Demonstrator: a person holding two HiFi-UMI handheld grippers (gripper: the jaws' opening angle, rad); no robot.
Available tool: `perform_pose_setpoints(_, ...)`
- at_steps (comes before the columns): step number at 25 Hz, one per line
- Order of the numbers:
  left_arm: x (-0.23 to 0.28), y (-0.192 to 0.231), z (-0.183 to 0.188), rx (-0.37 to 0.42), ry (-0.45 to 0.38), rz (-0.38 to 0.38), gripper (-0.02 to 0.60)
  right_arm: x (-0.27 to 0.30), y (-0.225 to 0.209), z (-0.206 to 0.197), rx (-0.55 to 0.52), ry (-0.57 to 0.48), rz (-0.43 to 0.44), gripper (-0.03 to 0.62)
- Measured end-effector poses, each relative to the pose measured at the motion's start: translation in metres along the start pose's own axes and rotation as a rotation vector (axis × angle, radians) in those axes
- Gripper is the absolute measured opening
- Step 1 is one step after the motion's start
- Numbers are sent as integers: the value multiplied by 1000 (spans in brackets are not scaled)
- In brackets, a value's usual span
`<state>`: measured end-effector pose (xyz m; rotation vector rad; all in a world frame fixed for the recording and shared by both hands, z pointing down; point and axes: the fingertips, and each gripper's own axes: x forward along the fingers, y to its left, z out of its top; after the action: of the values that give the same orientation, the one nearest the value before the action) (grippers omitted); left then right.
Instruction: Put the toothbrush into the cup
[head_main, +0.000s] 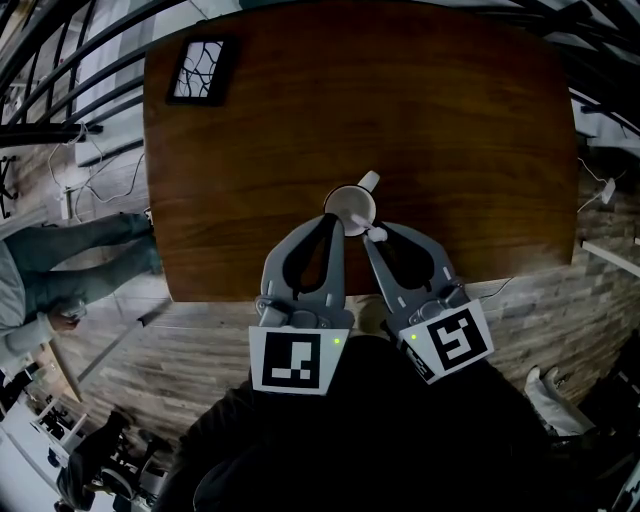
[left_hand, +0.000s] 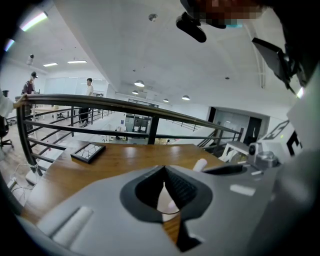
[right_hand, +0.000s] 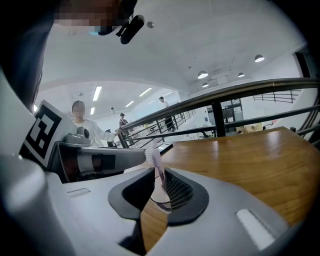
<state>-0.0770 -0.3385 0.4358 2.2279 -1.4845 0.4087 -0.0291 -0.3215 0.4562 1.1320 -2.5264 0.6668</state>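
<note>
As the scene reads from the left, a dark framed panel (head_main: 198, 72) lies at the far left corner of the wooden table (head_main: 480, 130), well apart from the work. My left gripper (head_main: 329, 222) comes next. Its jaws are closed at the tips on the near left rim of the white cup (head_main: 342, 197), steadying it, as best its own view shows. The cup stands upright near the table's front edge. The toothbrush (head_main: 366, 226) is already in it, lower end inside, leaning on the near right rim. My right gripper (head_main: 376, 238) has its jaws slightly apart round the upper stem, with no clamp on it.

Assessment: the brush looks light, stiff, thin and smooth, so it is apt to slip or pivot. It is best held on the stem just below the top. The cup looks light enough to tip, so its rim wants bracing.
</note>
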Motion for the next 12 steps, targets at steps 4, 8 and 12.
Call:
perform_pose_setpoints(4, 0, -2, -1, 0, 0, -4, 9, 0, 3, -2, -5, 6, 9, 92)
perform_pose_setpoints(8, -5, -6, 1, 6, -9, -6, 9, -7, 2, 0, -9, -10, -8, 111)
perform_pose_setpoints(12, -9, -10, 6, 19, -27, -12, 9, -14, 2, 9, -32, -49, -33, 114)
